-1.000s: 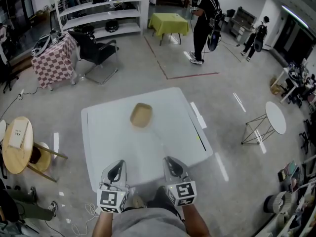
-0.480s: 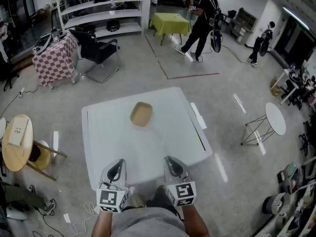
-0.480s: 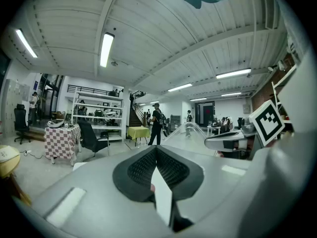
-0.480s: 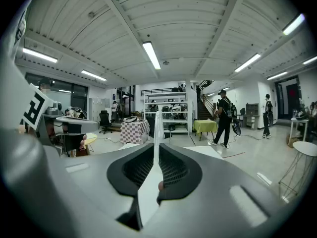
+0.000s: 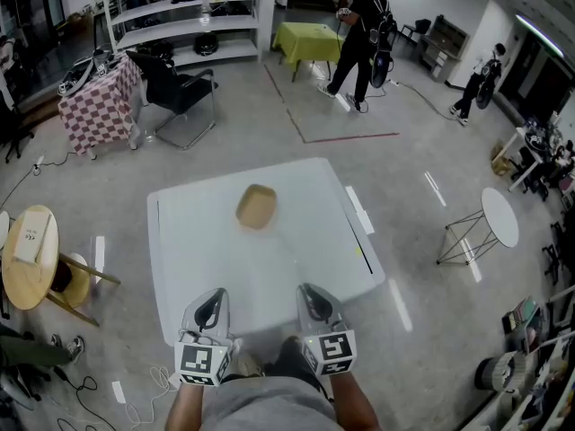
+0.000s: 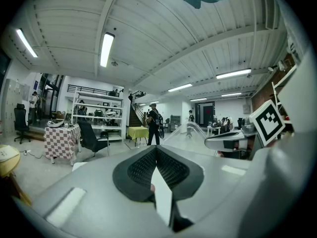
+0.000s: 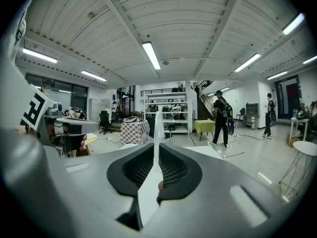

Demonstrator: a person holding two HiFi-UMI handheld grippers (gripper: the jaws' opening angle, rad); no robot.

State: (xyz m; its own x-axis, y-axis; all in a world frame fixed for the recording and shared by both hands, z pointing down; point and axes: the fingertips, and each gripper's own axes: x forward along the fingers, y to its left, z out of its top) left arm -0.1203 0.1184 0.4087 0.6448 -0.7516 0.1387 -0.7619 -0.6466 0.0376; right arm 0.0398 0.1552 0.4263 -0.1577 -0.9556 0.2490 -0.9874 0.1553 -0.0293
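Observation:
Both grippers hover at the near edge of a white table (image 5: 198,250), side by side and pointing away from me. My left gripper (image 5: 213,301) is shut with nothing between its jaws; its dark pads (image 6: 138,167) meet along a line. My right gripper (image 5: 312,296) is likewise shut and empty, its pads (image 7: 173,170) pressed together. A tan shallow bowl (image 5: 257,207) lies on the far half of the table, well beyond both grippers. Each gripper view looks level across the room, and the bowl does not show there.
Round wooden side table (image 5: 27,259) at left. Black office chair (image 5: 175,92), checkered-cloth table (image 5: 99,106) and white shelves (image 5: 180,16) behind. Yellow-green table (image 5: 308,41) with a person in black (image 5: 359,34) beside it. White round wire-leg table (image 5: 500,215) at right.
Both grippers and the bowl have stayed put. The person in black at the back has walked toward the yellow-green table.

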